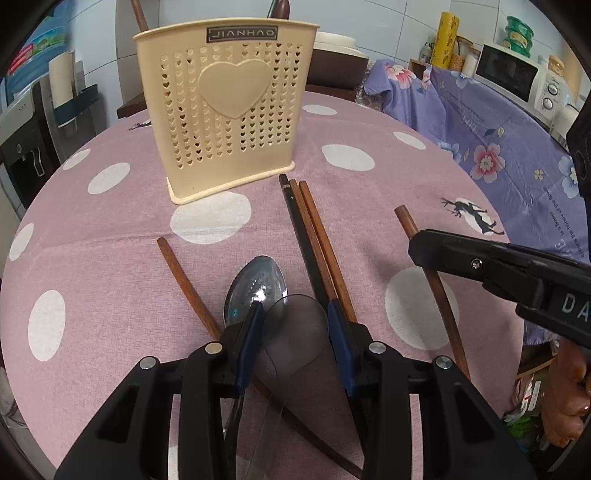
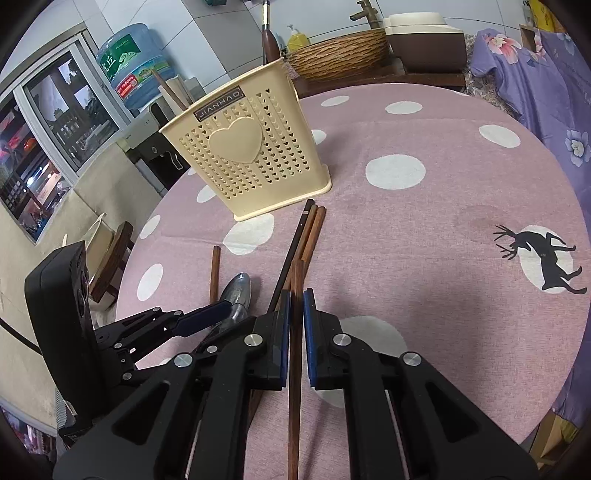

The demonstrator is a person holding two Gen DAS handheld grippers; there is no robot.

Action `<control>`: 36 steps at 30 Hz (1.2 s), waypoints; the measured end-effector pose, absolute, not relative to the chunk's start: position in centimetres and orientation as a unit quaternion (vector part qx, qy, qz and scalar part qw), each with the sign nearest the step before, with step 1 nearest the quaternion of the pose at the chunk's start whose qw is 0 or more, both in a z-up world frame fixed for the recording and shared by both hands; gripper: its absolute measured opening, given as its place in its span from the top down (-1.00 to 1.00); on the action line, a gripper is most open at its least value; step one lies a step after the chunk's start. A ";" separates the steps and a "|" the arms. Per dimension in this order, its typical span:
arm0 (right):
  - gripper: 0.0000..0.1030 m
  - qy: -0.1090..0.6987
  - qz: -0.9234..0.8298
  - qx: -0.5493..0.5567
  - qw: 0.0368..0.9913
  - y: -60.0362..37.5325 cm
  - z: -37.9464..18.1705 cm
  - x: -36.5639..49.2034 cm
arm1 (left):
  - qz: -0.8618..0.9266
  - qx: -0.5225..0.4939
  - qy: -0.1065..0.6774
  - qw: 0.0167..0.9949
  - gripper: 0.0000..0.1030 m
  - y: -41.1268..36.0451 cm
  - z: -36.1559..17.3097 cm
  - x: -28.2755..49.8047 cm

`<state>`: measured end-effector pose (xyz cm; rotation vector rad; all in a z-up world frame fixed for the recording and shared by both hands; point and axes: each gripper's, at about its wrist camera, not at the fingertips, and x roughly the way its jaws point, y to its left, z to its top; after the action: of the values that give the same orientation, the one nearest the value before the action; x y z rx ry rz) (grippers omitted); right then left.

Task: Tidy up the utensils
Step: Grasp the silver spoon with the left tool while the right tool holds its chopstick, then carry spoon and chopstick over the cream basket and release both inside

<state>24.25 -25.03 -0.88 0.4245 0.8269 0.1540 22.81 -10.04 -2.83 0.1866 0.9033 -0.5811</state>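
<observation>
My left gripper [image 1: 295, 321] points down at the table, and its blue pads meet both edges of a translucent grey plastic spoon's bowl [image 1: 295, 332]. A metal spoon [image 1: 255, 284] lies just behind its left finger. My right gripper [image 2: 296, 295] is shut on a brown chopstick [image 2: 295, 369], whose tip sticks out past the pads. A loose brown chopstick [image 1: 181, 273] lies on the left. One black and two brown chopsticks [image 1: 314, 240] lie side by side in the middle. The cream perforated utensil holder [image 1: 225, 118] stands upright behind them, with a chopstick [image 1: 138, 14] and a dark handle inside.
A pink polka-dot cloth covers the round table [image 1: 92, 229]. A purple floral cloth [image 1: 480, 122] drapes the surface on the right, with a microwave [image 1: 513, 74] on it. A rice cooker [image 1: 336, 55] sits behind the holder. A water bottle [image 2: 129, 62] stands far left.
</observation>
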 end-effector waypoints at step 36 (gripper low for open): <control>0.86 0.254 0.172 0.173 0.936 -26.7 13.7 24.0 | -0.274 -0.073 0.295 0.912 0.30 -5.4 9.4 24.9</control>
<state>23.95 -26.71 13.71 0.3544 0.5185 0.3521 24.88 -5.36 9.43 -0.1498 0.6089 -0.5656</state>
